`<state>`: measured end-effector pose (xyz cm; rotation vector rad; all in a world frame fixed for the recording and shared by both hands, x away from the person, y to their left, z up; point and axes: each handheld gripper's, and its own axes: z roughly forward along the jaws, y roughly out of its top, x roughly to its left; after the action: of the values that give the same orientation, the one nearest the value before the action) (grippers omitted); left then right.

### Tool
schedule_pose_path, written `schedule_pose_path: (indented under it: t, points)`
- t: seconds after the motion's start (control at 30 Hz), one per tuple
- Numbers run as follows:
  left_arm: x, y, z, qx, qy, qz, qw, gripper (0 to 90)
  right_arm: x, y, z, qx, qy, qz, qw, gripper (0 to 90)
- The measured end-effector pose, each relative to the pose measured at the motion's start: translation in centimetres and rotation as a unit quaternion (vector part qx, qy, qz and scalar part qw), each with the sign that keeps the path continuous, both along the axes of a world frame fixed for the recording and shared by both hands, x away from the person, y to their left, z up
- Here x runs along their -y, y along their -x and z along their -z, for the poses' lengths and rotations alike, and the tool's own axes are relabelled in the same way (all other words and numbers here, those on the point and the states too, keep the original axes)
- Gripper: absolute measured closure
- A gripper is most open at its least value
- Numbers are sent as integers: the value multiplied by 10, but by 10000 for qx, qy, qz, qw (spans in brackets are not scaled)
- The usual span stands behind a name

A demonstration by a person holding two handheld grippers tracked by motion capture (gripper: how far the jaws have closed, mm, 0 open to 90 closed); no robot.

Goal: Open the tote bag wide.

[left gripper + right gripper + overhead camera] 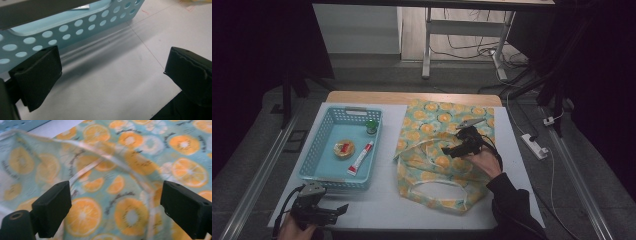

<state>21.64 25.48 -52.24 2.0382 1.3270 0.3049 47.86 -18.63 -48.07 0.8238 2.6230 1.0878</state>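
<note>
High view: bench (377, 202), white-topped, under both tongs. Cloth bag (432, 135), orange-slice print, lying flat directly beneath the right tongs (451, 150), whose jaws stand wide apart just above the fabric, holding nothing. Blue perforated basket (324, 145), just ahead of the left tongs (337, 210), jaws likewise spread and empty. In the basket, well left of the right tongs: white tube (360, 158), round orange packet (344, 148), small green item (371, 125).
</note>
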Motion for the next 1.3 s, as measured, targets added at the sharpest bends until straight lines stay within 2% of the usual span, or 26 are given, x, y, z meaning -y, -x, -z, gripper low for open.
schedule_pose_path:
  t: [0.17, 0.33, 0.63, 0.67, 0.73, 0.77, 0.93, 0.97, 1.03, 1.13, 1.17, 1.2, 1.23, 1.27, 1.3]
  points:
    - [0, 0, 0, -2, 3, -2, 10000, 8, -1, 16, 4, -50, -3, -146, 9999, 1]
    - [0, 0, 0, 1, 8, 0, 10000, 8, -4, 33, 13, -52, 233, -252, 9994, 0]
    - [0, 0, 0, -2, 15, -3, 10000, 7, -7, 42, 34, -215, 398, -279, 9986, 0]
    - [0, 0, 0, -1, 14, -2, 10000, 8, -8, 44, 39, -199, 527, -275, 9980, 0]
    - [0, 0, 0, 4, 6, 6, 10000, 7, -9, 45, 41, -176, 586, -272, 9978, 0]
    - [0, 0, 0, 4, 8, 6, 10000, 8, -10, 46, 46, -170, 690, -308, 9970, 0]
    - [0, 0, 0, 3, -1, 6, 10000, 8, -11, 50, 49, 4, 736, -378, 9966, 0]
    - [0, 0, 0, 3, -5, 6, 10000, 8, -10, 51, 48, 7, 736, -445, 9963, 15]
    - [0, 0, 0, 3, -8, 3, 10000, 8, -9, 51, 45, 29, 741, -537, 9958, 138]
    - [1, 0, 0, 4, -15, 7, 10000, 8, -7, 52, 43, 21, 727, -548, 9958, 202]
    - [1, 0, 0, 0, -9, 1, 10000, 8, -6, 53, 41, 31, 750, -522, 9958, 284]
    - [1, 0, 0, 1, -9, 3, 10000, 8, -6, 53, 41, 31, 750, -522, 9958, 284]
    - [1, 0, 0, 0, -14, 6, 10000, 8, -7, 55, 40, 24, 750, -554, 9956, 366]
    - [1, 0, 0, -2, -18, 9, 10000, 8, -7, 55, 40, 24, 750, -554, 9956, 366]
    - [1, 0, 0, -3, -19, 8, 10000, 9, -7, 56, 39, 25, 764, -628, 9951, 425]
